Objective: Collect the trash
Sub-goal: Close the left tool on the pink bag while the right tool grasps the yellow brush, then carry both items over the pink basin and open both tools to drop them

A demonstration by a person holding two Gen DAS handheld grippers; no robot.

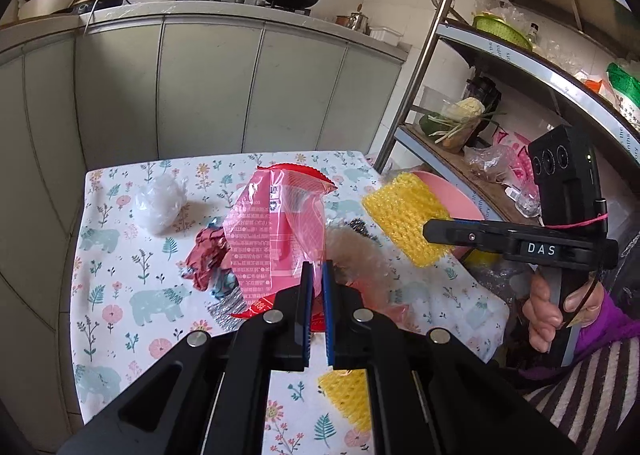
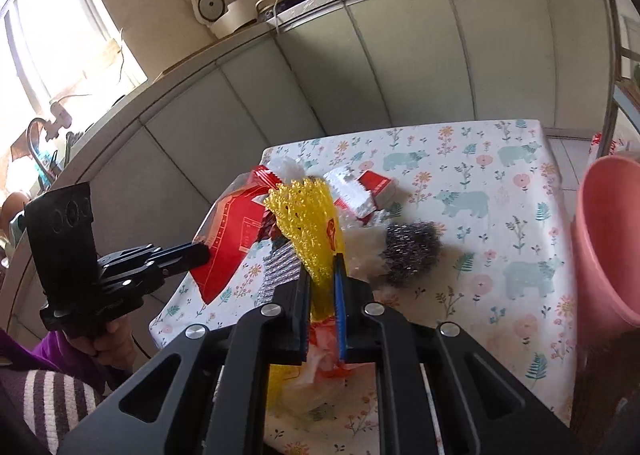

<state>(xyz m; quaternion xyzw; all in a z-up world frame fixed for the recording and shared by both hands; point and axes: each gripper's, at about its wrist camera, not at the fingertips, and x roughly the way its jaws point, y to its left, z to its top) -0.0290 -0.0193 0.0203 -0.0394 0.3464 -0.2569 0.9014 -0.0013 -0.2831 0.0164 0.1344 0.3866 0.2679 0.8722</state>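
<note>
While your right gripper (image 2: 322,275) is clamped on the yellow foam net (image 2: 306,215), carry it level toward the pink basin (image 2: 600,239) at the worktop's (image 1: 120,255) edge and let go only once it hangs over the rim. Your left gripper (image 1: 317,275) is pinched shut on the red plastic wrapper (image 1: 276,223), held above the worktop; keep it clear of the steel scourer (image 2: 412,251).

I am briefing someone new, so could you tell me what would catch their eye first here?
The left gripper is shut on a red plastic bag lifted over the floral table. The right gripper is shut on a yellow foam net. A pink bin stands at the table's right edge.
</note>
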